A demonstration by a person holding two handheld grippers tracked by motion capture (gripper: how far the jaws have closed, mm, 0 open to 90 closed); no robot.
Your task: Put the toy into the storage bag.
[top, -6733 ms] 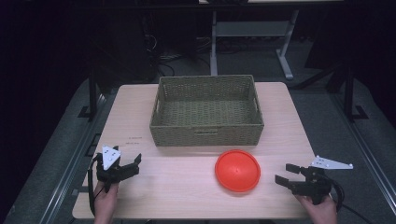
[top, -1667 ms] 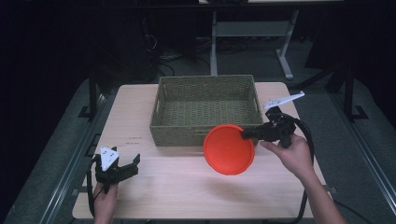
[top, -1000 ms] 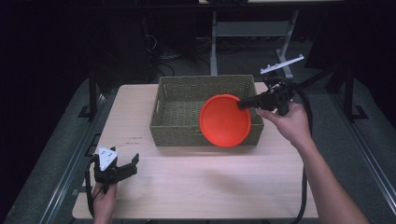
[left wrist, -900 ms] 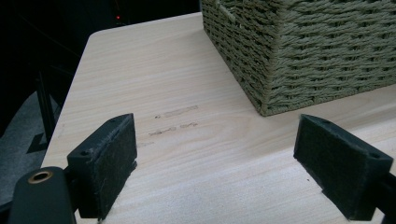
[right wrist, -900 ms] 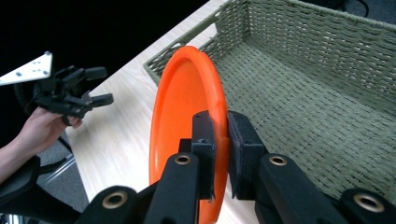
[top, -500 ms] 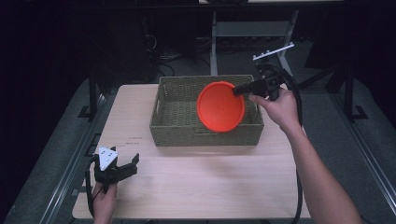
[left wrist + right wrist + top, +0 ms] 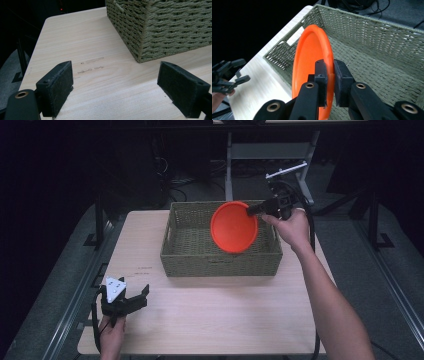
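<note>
We hold orange plate [image 7: 233, 227] by rim in right gripper [image 7: 329, 72], jaws clenched on edge, plate tilted near upright over woven basket [image 7: 192, 257]. Left gripper [image 7: 125, 301] rests near table [image 7: 215, 320] front-left corner, jaws spread, grasping nothing. Risks, as we judge them: thin rim grip may slip and let plate pivot; releasing while tilted may leave plate leaning on basket wall; lowering too near wall may clip rim.

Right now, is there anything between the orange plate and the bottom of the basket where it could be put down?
Nothing visible. The right gripper holds the orange plate on edge, above the woven basket, and the basket's floor below it looks bare in the right gripper view. The left gripper rests far off on the table.
</note>
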